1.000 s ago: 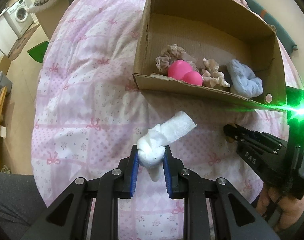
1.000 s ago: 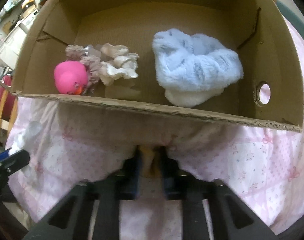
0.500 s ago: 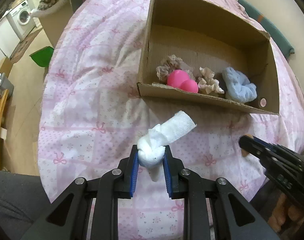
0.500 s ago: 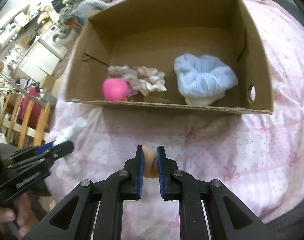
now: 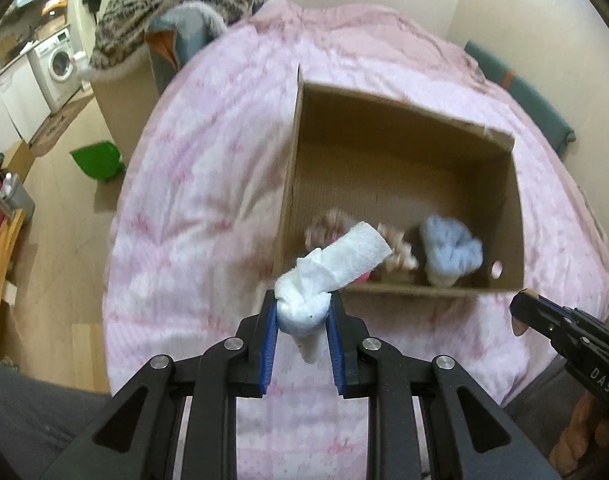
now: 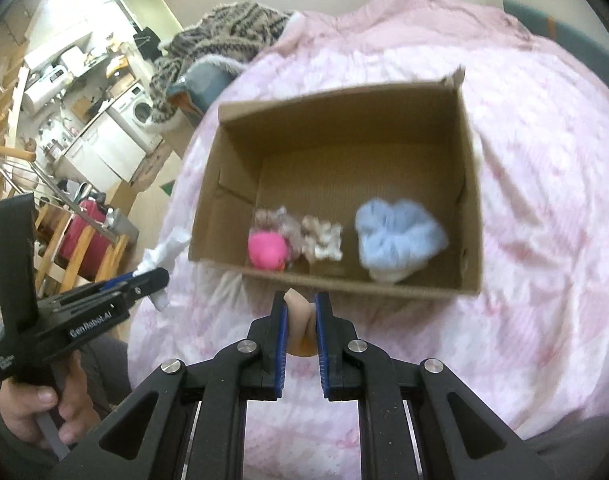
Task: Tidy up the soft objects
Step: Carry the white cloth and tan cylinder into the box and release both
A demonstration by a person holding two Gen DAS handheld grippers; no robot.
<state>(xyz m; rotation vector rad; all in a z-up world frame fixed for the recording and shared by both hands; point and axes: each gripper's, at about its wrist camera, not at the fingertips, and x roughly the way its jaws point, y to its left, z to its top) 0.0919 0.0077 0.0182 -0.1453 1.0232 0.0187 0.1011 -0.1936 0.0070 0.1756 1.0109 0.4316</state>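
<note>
White knotted cloth point(image 5: 324, 276) sits clamped in left tool point(image 5: 302, 312); right tool point(image 6: 300, 314) grips beige piece point(image 6: 298, 312).

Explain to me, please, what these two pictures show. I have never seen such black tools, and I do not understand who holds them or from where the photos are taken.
No robot is here: a person holds one black two-finger tool in each hand. A small wide-angle camera on each tool looks forward along its fingers, so each picture is that tool's own view.

In the left view, the left tool is shut on a knotted white cloth. In the right view, the right tool is shut on a small beige soft piece; what it is exactly, I cannot tell.

Ahead, on a pink quilt, stands an open cardboard box. Inside lie a pink ball, beige scrunchies and a fluffy blue scrunchie.
</note>
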